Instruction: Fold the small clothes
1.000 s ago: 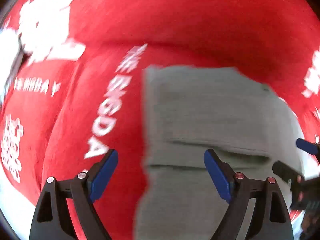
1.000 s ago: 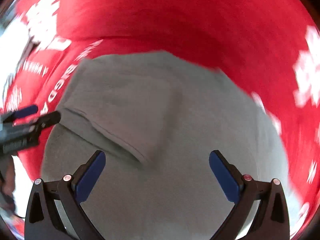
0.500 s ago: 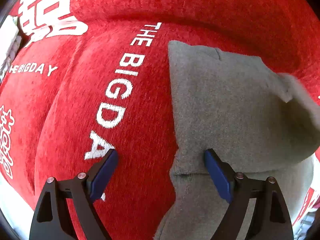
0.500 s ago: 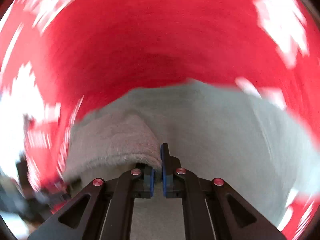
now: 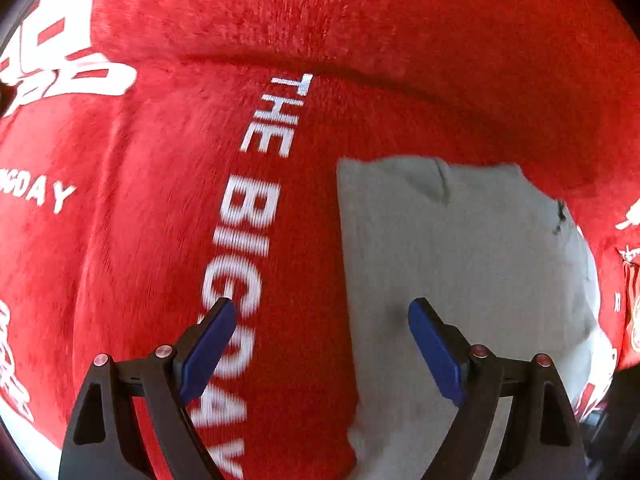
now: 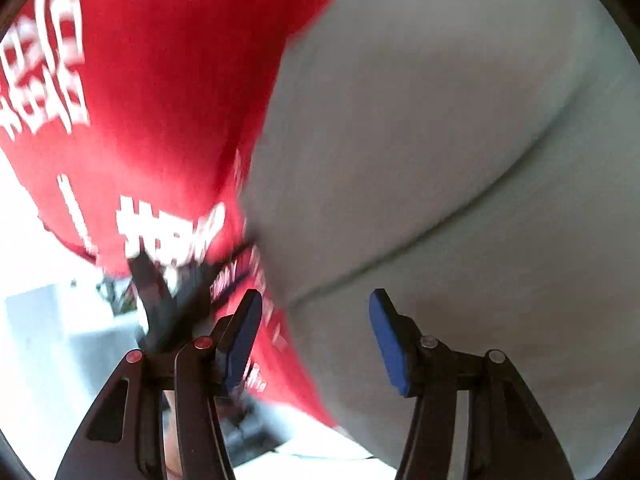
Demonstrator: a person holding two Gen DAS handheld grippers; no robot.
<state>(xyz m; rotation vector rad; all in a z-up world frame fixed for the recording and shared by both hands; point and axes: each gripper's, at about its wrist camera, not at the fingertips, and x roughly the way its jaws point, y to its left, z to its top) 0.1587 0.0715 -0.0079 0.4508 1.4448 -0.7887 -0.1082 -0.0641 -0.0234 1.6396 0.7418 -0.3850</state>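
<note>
One grey garment lies folded flat on a red plush cover printed with white lettering, one layer's edge running as a seam across it in the right wrist view. Left gripper stands wide open, straddling the garment's left edge, holding nothing. Right gripper, jaws just reopening, stands partly open over the same edge, nothing between its pads.

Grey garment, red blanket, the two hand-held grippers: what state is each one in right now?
Grey garment: lying folded on the blanket, a layer edge showing, not gripped.
Red blanket: spread out under the garment, white lettering face up.
Left hand-held gripper: open, empty, straddling the garment's left edge.
Right hand-held gripper: jaws have just been opening, nothing clamped, over the garment's edge.
</note>
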